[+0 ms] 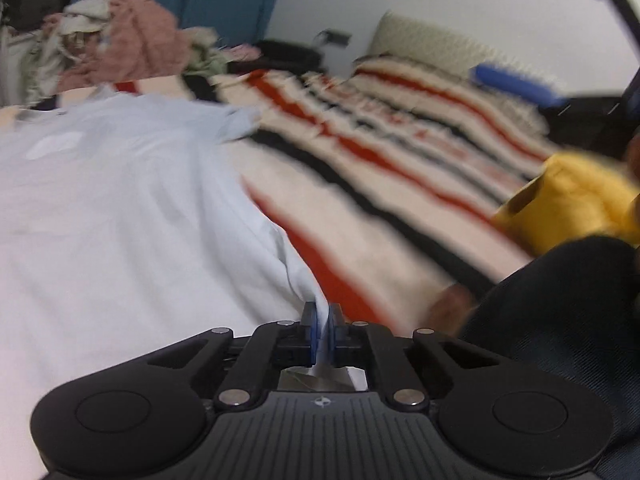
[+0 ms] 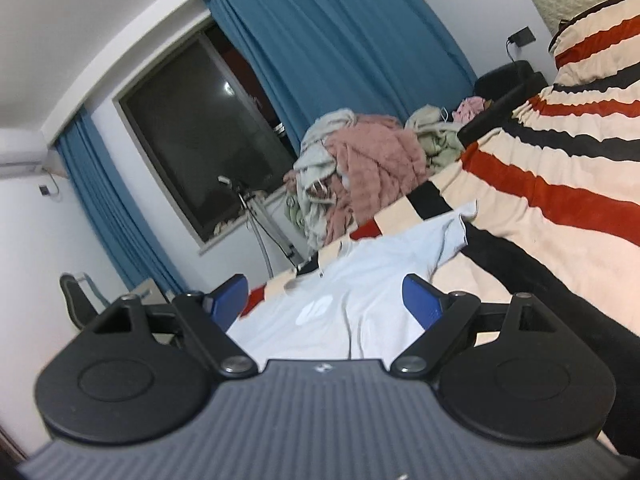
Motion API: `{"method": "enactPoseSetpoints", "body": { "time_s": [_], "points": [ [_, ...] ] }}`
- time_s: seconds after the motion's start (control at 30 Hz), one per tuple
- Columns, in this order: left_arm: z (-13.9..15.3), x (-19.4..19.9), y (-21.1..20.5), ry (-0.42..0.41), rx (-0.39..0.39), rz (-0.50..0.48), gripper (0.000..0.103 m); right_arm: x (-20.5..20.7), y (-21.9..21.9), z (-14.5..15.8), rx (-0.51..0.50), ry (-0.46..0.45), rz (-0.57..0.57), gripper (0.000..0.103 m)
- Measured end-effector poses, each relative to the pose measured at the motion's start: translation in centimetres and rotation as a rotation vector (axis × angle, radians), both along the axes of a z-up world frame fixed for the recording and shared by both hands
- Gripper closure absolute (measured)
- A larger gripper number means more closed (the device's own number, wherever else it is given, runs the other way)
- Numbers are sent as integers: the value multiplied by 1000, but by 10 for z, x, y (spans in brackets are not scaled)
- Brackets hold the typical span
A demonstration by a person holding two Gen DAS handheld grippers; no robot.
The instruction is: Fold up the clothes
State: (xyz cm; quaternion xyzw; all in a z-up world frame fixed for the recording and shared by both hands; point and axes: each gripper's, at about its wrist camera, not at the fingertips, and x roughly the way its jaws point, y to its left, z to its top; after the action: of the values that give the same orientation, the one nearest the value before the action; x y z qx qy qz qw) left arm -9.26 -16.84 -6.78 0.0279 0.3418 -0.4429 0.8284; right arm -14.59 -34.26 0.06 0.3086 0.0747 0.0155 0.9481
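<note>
The left gripper (image 1: 323, 322) is pinched tight on the near hem corner of the pale blue T-shirt (image 1: 120, 184), which lies spread flat on the striped blanket (image 1: 400, 168), while the right gripper (image 2: 324, 298) hovers over the shirt with its fingers wide and nothing between them. The smart play is for the right to take the matching corner so both lift level and the fold lands square. The left view is smeared, and the shirt's far sleeve and collar are hard to read.
</note>
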Motion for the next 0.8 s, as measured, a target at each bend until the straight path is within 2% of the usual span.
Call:
{"method": "enactPoseSetpoints", "body": {
  "time_s": [0.1, 0.27, 0.33, 0.37, 0.4, 0.47, 0.6, 0.8],
  "points": [
    [0, 0, -34, 36, -23, -39, 98, -3, 0, -1, -14, -15, -20, 17],
    [-24, 6, -82, 94, 60, -74, 97, -4, 3, -1, -81, -13, -22, 17],
    [-25, 8, -76, 112, 40, -61, 81, -3, 7, -2, -117, 0, -27, 17],
    [-24, 9, -71, 119, 34, -44, 52, -2, 9, -3, -129, 6, -26, 17],
    [-22, 11, -65, 122, 36, -8, 32, -1, 10, -3, -137, 8, -26, 17],
    [-14, 15, -49, 97, 43, 58, 16, 0, 13, -3, -156, 12, -31, 17],
    [14, 20, -9, 6, 49, 159, 5, 3, 22, -3, -222, 19, -37, 17],
    [58, 24, 46, -165, 55, 352, 1, 12, 33, -8, -298, 42, -56, 17]
  ]
}}
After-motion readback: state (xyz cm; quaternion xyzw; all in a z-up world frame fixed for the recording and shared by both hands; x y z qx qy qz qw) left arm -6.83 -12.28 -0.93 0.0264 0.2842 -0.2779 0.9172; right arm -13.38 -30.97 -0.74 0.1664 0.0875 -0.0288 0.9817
